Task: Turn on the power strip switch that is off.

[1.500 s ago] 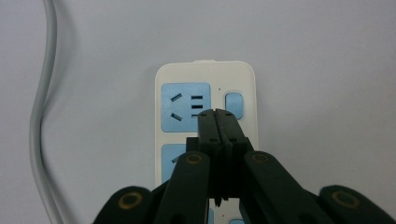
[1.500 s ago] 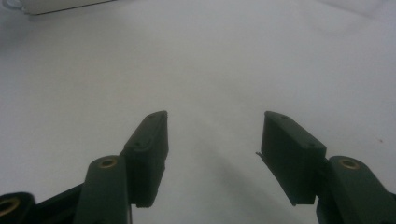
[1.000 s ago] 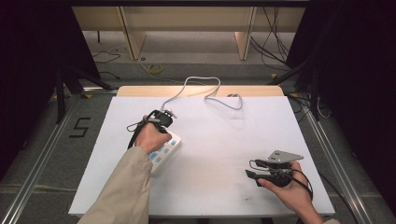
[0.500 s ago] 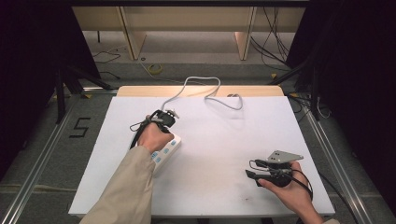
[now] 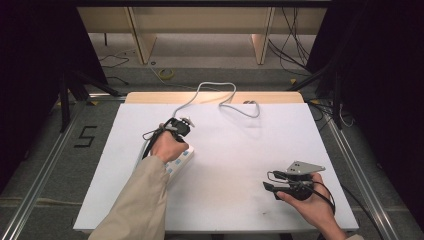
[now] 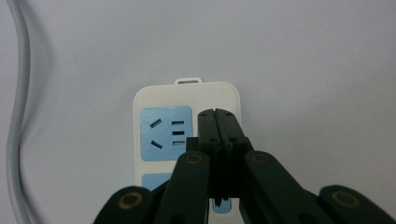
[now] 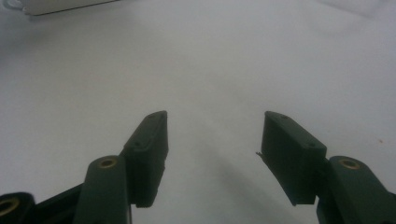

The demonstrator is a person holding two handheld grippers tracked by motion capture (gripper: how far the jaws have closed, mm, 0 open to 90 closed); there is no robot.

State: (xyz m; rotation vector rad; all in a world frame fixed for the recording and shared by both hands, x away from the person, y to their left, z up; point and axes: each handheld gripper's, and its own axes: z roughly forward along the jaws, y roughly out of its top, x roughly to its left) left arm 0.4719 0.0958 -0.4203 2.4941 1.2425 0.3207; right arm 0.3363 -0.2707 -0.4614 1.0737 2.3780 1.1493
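Saw no box, bowl or bin on the white counter (image 5: pixel 235 150).

Lay under the left tongs (image 6: pixel 218 122), flat on the counter: a white power strip (image 6: pixel 187 135) with blue socket faces. Showed one whole blue socket just left of the tong tips in the left gripper view; hid the next socket down mostly behind the black arms. Stuck out past the tips: a small loop at the far end of the strip. In the high view, covered most of the strip (image 5: pixel 180 159) with the left hand (image 5: pixel 165 145) and a tan sleeve (image 5: pixel 137 200), so only its right edge peeked out.

Ran a grey cord (image 6: pixel 16 116) down the far left of the left gripper view, cut off at top and bottom. In the high view, looped the cord (image 5: pixel 215 92) beyond the left tongs toward the far edge of the counter. Could not make out the small thing at its end.

Left tongs: pressed together, tips touching each other, nothing between them. Hung right over the strip's top face; could not tell if touching it.

Right tongs (image 7: pixel 212 140): spread wide apart, held nothing, bare counter between them. In the high view, sat in the right hand (image 5: pixel 307 205) well apart from the strip, with the tongs (image 5: pixel 270 187) pointing left. Caught a cut-off white edge, hard to make out, at the top left of the right gripper view.
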